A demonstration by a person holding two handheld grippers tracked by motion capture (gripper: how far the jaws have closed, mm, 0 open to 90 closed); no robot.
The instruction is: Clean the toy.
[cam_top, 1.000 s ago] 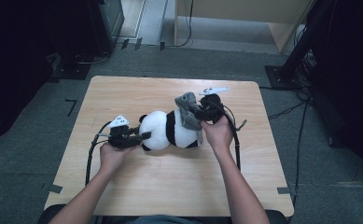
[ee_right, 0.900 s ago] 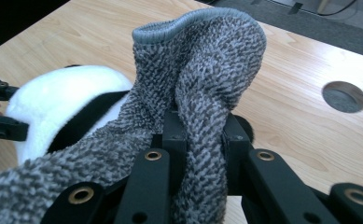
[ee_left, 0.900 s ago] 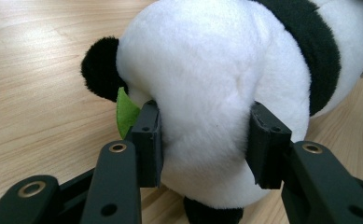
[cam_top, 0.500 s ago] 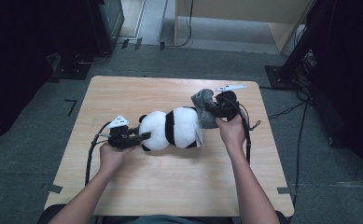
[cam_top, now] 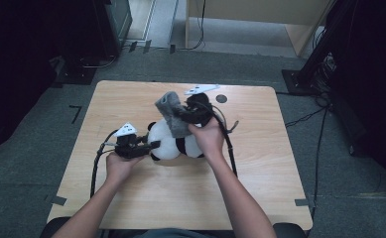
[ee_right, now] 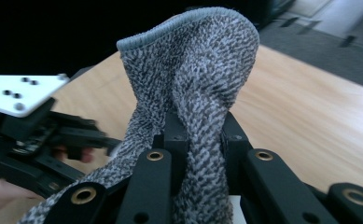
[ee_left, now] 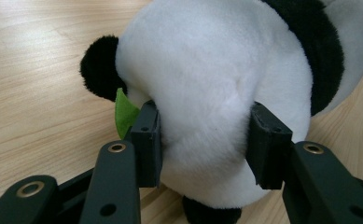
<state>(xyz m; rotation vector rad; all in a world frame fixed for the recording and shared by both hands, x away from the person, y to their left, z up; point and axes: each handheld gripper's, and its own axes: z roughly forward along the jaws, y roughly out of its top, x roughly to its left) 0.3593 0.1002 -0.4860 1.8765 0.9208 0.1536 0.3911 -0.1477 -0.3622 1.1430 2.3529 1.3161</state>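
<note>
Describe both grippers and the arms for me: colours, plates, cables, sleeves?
Both grippers are black. The left gripper and right gripper each carry a pale three-cornered plate on top and trail a black cable toward the person. Up close, the jaws are matte black bars with brass-ringed holes and blocky pads. No sleeves reach the forearms.

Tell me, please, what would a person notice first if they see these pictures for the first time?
Probably the plush panda lying near the middle of the wooden table, its white body squeezed by the left gripper. Next, the grey knitted sock, pinched in the right gripper and held up just above the panda. In the left gripper view, a small green leaf peeks out beside one of the fingers.
</note>
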